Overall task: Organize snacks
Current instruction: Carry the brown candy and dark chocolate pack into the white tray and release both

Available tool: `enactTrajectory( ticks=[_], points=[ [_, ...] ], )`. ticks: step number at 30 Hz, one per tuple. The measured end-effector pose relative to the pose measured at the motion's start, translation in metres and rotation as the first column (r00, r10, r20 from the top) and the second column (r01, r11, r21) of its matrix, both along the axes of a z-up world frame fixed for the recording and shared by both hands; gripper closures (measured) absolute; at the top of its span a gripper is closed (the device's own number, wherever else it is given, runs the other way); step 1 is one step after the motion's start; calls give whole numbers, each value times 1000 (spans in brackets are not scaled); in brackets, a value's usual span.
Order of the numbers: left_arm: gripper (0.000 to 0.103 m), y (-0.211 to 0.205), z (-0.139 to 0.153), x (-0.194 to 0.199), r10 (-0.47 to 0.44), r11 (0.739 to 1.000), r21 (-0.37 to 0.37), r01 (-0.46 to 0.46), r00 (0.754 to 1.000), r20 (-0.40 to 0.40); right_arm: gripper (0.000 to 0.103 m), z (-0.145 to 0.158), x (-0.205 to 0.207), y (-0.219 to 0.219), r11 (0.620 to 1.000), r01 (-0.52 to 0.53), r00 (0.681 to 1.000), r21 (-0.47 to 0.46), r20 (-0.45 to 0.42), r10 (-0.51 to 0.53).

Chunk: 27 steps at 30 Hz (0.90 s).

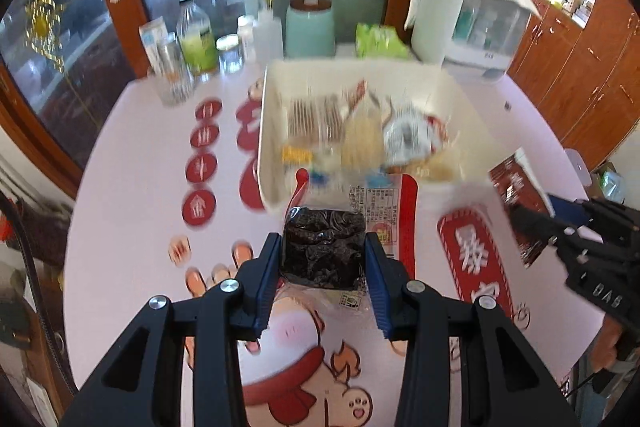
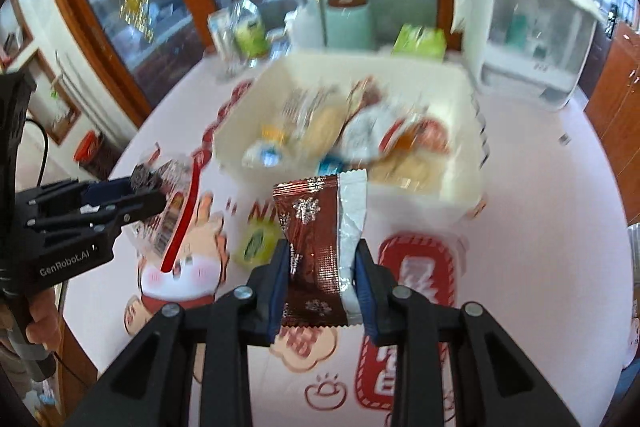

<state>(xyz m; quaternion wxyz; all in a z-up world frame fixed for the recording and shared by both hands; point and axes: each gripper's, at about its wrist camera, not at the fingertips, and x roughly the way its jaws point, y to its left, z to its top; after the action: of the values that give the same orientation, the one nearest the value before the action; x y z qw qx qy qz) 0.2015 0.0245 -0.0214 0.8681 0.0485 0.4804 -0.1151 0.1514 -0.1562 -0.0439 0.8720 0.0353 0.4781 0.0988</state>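
Note:
A white bin with several wrapped snacks stands mid-table; it also shows in the right wrist view. My left gripper is shut on a clear packet of dark dried fruit with a red edge, held just short of the bin's near wall. My right gripper is shut on a brown and silver snack packet, held upright before the bin. A small green packet lies on the table to the left of the right gripper. Each gripper shows in the other's view: the right one, the left one.
A glass, bottles, a teal canister and a green pouch stand behind the bin. A white lidded organizer is at the back right. The table carries a pale cloth with cartoon prints.

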Motion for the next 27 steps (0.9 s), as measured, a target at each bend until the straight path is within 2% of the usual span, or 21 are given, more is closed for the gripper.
enactTrajectory(
  ticks=[6,13,19,27],
  points=[
    [64,-19,39,31,-24,999,33,21,996,88,72,58,28,-24,999,51,992,-10,117,-50],
    [64,-39,55,72,-25,998,60,17,992,124,72,97,62,-44,992,128,971,7,200,-127],
    [64,-49,45,103,-13,996,91,2,993,117,72,96,91,-56,983,180,965,33,188,-183],
    [64,-56,15,129,8,993,119,-17,997,81,72,70,118,-65,972,232,963,30,134,-234]
  ],
)
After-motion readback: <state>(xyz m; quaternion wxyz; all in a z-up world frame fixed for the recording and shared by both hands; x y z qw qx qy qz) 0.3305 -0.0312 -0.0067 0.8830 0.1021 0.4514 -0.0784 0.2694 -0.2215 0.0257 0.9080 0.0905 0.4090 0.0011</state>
